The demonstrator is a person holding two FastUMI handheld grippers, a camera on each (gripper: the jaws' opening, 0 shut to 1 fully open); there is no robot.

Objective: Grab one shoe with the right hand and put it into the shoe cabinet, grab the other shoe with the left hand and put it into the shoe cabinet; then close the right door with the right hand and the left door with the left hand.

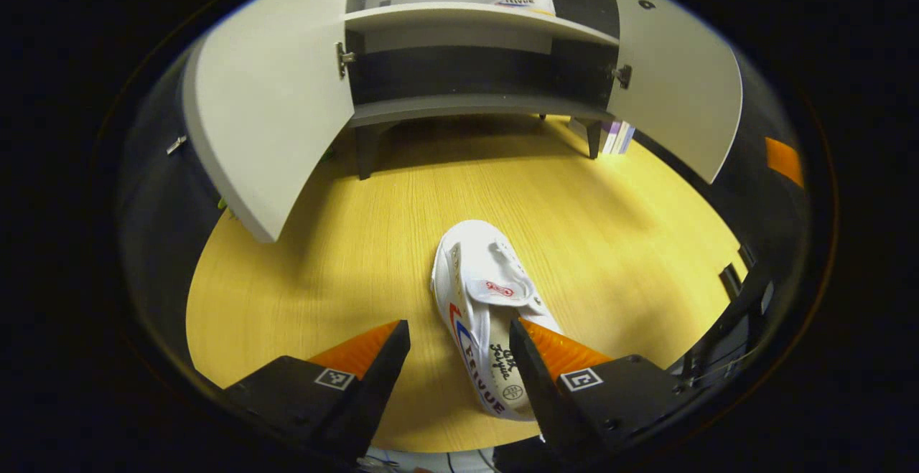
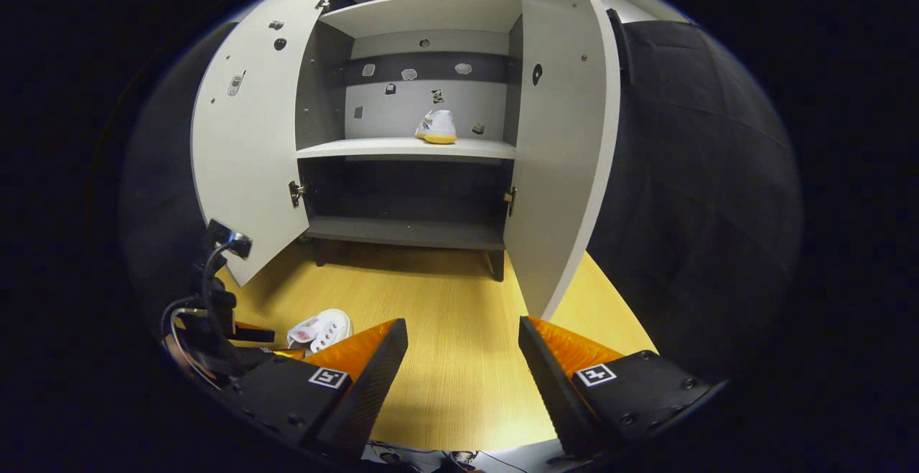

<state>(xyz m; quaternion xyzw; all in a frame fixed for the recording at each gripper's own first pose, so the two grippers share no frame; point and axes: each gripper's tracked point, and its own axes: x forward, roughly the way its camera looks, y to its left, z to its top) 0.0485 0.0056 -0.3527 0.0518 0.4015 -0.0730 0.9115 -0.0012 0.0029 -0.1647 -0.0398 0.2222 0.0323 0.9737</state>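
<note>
A white shoe (image 1: 488, 301) with red and blue stripes lies on the wooden surface (image 1: 344, 243), toe toward the cabinet. My left gripper (image 1: 459, 358) is open, and the shoe's heel sits between its fingers, close to the right-hand one. The cabinet (image 1: 467, 107) stands ahead with both doors swung open. A second white shoe (image 2: 436, 127) rests on the middle shelf (image 2: 402, 148). My right gripper (image 2: 463, 358) is open and holds nothing, back from the cabinet and facing it. In the right gripper view the floor shoe (image 2: 321, 329) and the left gripper (image 2: 276, 342) appear at the lower left.
The open left door (image 2: 244, 128) and right door (image 2: 560, 136) jut out toward me on both sides. Black cloth wall (image 2: 689, 171) stands right of the cabinet. Some books or boxes (image 1: 617, 136) lean behind the cabinet's right leg. The lower shelf (image 2: 402, 230) is bare.
</note>
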